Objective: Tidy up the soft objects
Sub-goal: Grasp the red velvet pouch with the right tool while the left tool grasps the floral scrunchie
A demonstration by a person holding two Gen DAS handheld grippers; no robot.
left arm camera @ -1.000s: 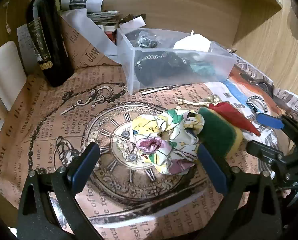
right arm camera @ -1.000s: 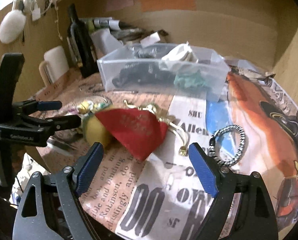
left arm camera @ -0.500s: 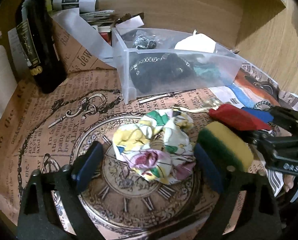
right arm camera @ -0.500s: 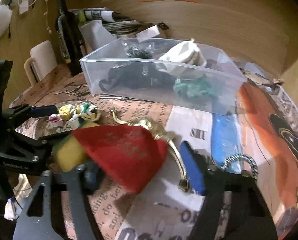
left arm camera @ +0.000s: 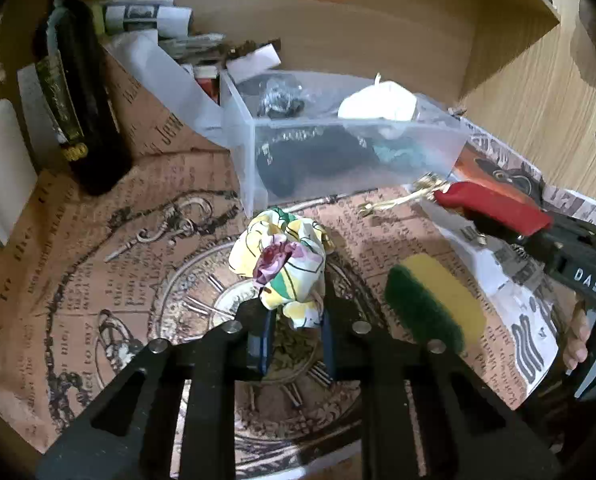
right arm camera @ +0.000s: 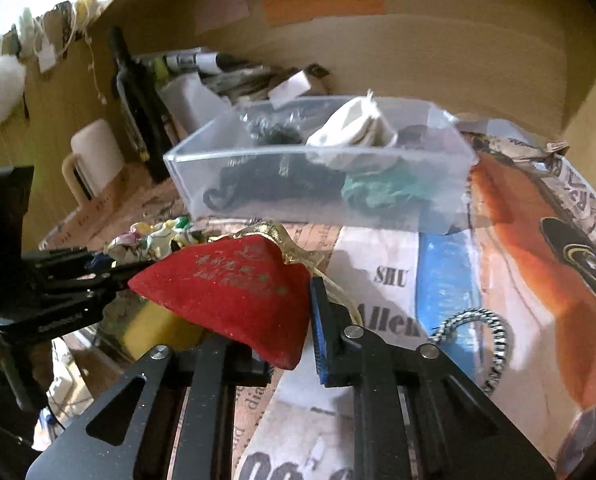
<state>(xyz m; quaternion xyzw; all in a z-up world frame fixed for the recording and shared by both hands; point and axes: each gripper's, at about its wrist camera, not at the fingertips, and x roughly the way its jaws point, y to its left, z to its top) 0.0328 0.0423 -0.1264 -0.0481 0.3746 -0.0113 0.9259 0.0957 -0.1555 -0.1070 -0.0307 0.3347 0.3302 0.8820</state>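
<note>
**Both tongs clamped on soft items, bin straight ahead**

Left tongs [left arm camera: 293,332]: closed on the lower edge of the floral cloth [left arm camera: 283,268]. The cloth bunches up ahead of the tips and looks lifted off the printed paper [left arm camera: 97,280], but I can't tell for sure.

Right tongs [right arm camera: 287,336]: closed on the red pouch [right arm camera: 233,296]. The pouch sticks out ahead and to the left of the tips, with its gold cord [right arm camera: 293,248] trailing in front.

Sponge [left arm camera: 434,300], yellow with a green scrub face: flat on the paper, just right of the left tongs. In the right view it sits under the pouch, left of the fingers.

Clear bin [right arm camera: 322,164]: ahead of both tongs, holding dark, white and teal soft items.

Striped hair tie [right arm camera: 478,344]: on the paper, right of the right tongs.

Dark bottle [left arm camera: 77,92]: upright, far left of the left tongs, beside the bin.
</note>
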